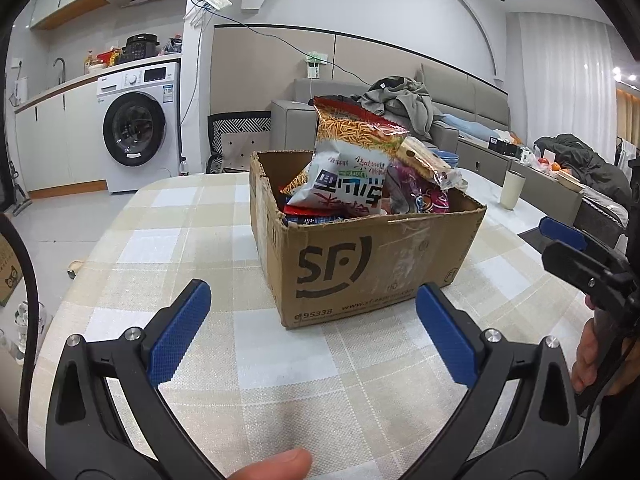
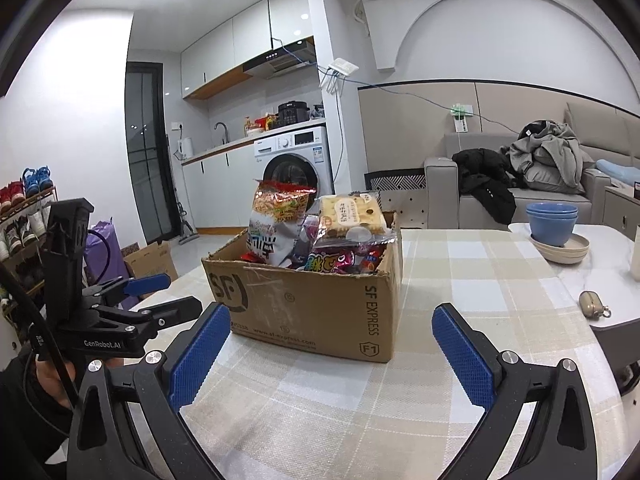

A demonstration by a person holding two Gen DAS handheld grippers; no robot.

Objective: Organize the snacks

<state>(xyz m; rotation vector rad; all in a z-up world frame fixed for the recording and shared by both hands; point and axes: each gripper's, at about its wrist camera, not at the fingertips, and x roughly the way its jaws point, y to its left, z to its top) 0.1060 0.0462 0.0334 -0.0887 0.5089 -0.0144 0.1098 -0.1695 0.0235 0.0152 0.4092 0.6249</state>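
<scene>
A brown SF cardboard box [image 1: 360,264] [image 2: 320,304] stands on a checked tablecloth, full of snack bags. A white and red bag of crispy sticks [image 1: 352,152] [image 2: 276,224] stands upright in it, beside a cracker pack [image 1: 424,160] [image 2: 352,212] and a purple bag [image 1: 420,196] [image 2: 340,260]. My left gripper [image 1: 312,328] is open and empty, just in front of the box. My right gripper [image 2: 330,344] is open and empty, just in front of the box's corner. Each gripper shows at the edge of the other's view.
The table [image 1: 180,240] [image 2: 472,272] has stacked blue bowls on plates [image 2: 554,228], a cream cup [image 1: 512,190] and a small pouch [image 2: 592,304] to the right. A sofa with clothes [image 2: 540,168] and a washing machine [image 1: 138,128] stand behind.
</scene>
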